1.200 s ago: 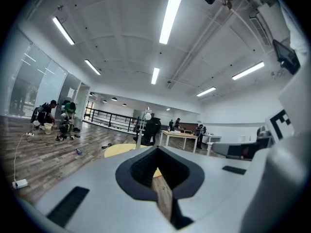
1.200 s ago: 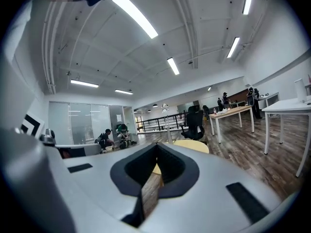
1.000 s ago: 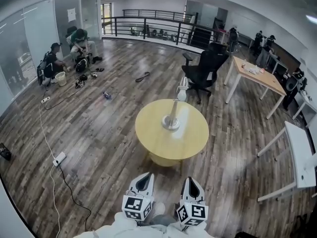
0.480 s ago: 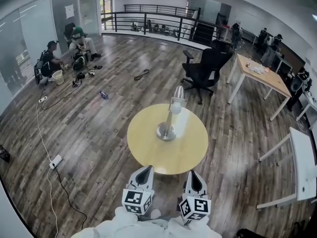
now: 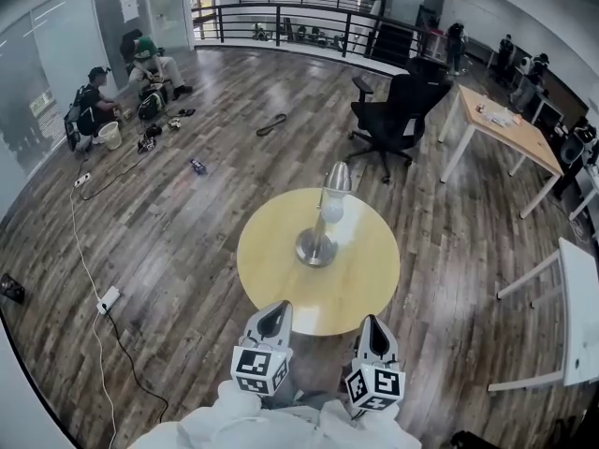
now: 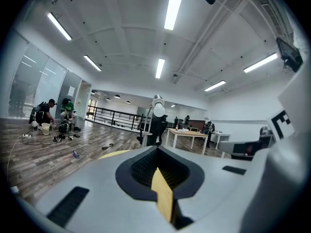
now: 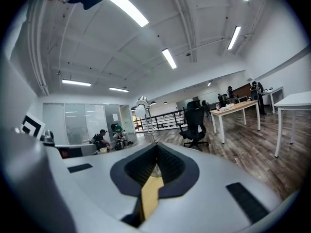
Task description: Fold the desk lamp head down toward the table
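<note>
1. Table [image 5: 281, 288]: round top, pale yellow.
2. Desk lamp [image 5: 316, 247]: silver metal base, stem and head; bulb [image 5: 331, 210] white.
3. Floor [image 5: 187, 223]: dark brown planks with grey streaks.
4. Left gripper [image 5: 273, 319] and right gripper [image 5: 373, 330]: light grey shells, black jaw linings; each has 1 white cube with black square markers.
5. Office chair [image 5: 398, 110]: black.
6. Desk [image 5: 505, 129]: light wood top, white legs.
7. Railing [image 5: 278, 21]: black.
8. Power strip [image 5: 110, 299]: white.
</note>
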